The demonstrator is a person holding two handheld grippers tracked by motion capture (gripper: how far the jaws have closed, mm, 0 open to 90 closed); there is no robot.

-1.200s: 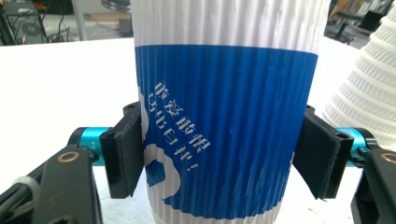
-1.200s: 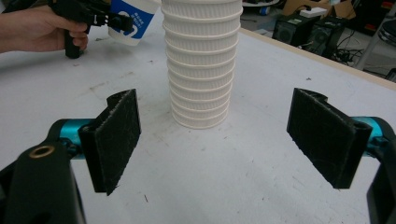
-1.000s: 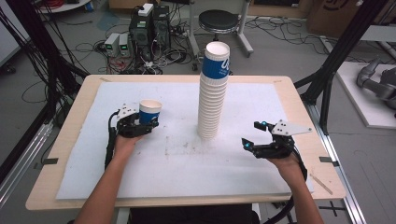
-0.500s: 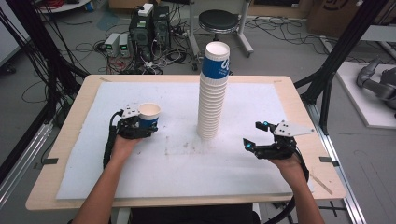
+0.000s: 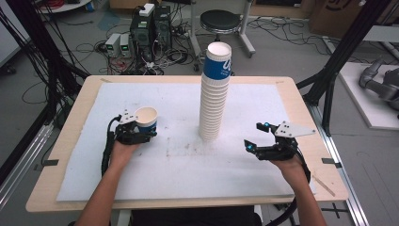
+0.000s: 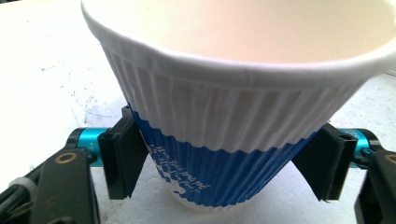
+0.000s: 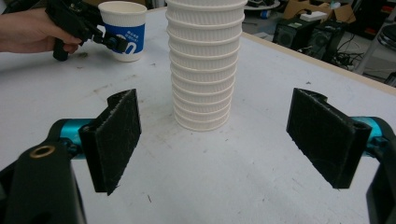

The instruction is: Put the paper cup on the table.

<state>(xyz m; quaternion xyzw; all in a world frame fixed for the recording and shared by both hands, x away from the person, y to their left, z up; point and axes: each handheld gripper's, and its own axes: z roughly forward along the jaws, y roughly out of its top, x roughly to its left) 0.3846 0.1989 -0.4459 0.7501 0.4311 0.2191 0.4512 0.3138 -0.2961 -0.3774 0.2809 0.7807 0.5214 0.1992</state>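
Your left gripper has just been opening around the upright paper cup standing on the surface; your right gripper, apart and empty, faces the cup stack.

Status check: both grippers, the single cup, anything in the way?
Left gripper jaws just opening, cup upright on the table between them. Right gripper open, empty, facing the cup stack. Nothing in the way.

The high view looks down and forward over the whole table. The left gripper view sits tight against the single cup (filling its frame). The right gripper view faces the cup stack at 12 o'clock, sharing that cup at 10 o'clock.
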